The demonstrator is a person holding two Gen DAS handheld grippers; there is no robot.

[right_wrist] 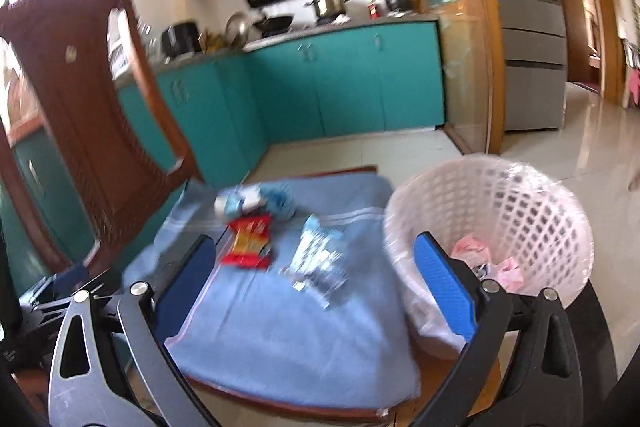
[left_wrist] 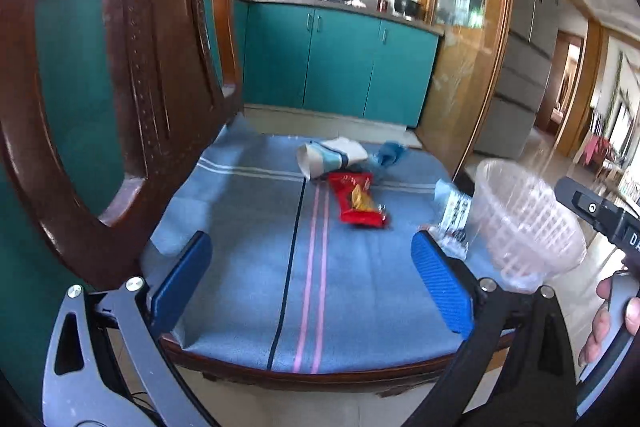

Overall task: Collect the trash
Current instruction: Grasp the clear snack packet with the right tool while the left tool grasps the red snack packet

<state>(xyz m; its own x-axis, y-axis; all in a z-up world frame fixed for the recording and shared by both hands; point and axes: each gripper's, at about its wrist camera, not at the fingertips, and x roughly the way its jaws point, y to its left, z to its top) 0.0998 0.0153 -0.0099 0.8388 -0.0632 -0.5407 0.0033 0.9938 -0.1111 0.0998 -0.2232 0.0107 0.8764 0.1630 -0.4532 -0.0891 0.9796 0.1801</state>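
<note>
Left gripper (left_wrist: 312,279) spread wide and empty, right gripper (right_wrist: 316,287) spread too, red snack wrapper (left_wrist: 360,201) ahead between the pads, white basket (right_wrist: 520,203) off right.

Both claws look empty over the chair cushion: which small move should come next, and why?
Probably lower the open left claw forward onto the red snack wrapper. It lies flat on the blue cushion, roughly ahead of that claw, nothing sits between the pads, and the white basket waits beside the chair.

Left tool (left_wrist: 312,279) gapes empty over the chair cushion (left_wrist: 240,267), red wrapper (left_wrist: 360,201) ahead
</note>
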